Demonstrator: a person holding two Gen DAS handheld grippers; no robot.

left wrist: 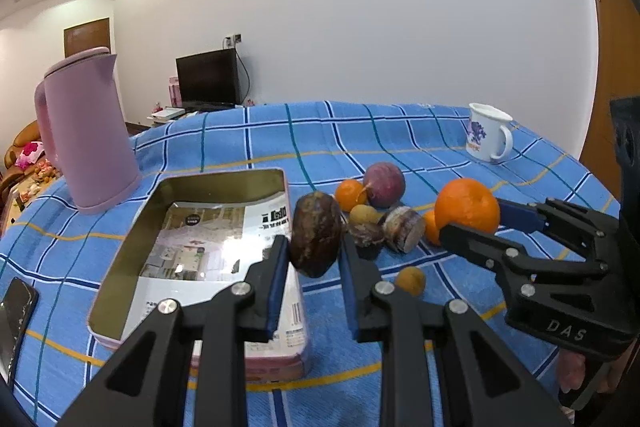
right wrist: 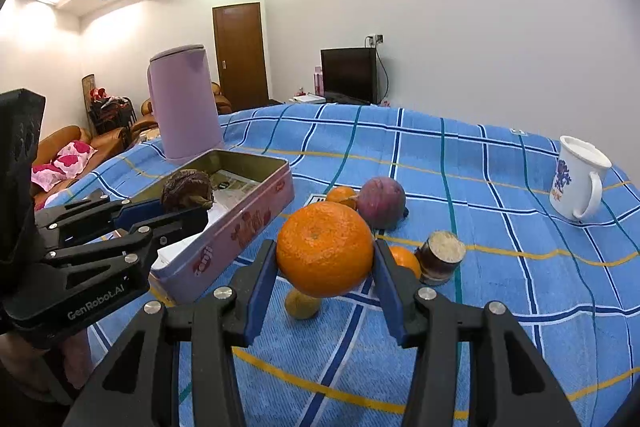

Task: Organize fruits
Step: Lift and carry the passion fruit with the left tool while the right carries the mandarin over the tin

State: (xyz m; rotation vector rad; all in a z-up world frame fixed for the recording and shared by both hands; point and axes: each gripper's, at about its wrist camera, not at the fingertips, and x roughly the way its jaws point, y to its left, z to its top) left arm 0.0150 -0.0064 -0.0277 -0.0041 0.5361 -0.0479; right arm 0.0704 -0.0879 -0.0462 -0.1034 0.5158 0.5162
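My left gripper [left wrist: 314, 259] is clamped on a brown fruit [left wrist: 316, 234], held above the near right corner of the open tin [left wrist: 120, 259]. My right gripper [right wrist: 325, 281] grips the big orange [right wrist: 325, 249], lifted clear of the cloth [right wrist: 500, 307]. The tin holds only a printed sheet. Still on the cloth I count two small oranges, one purple fruit [right wrist: 381, 202], two yellow ones and two cut brown pieces. The kettle [left wrist: 90, 131] crowds the tin's far left corner; the mug [right wrist: 576, 183] stands well apart, with open cloth between.
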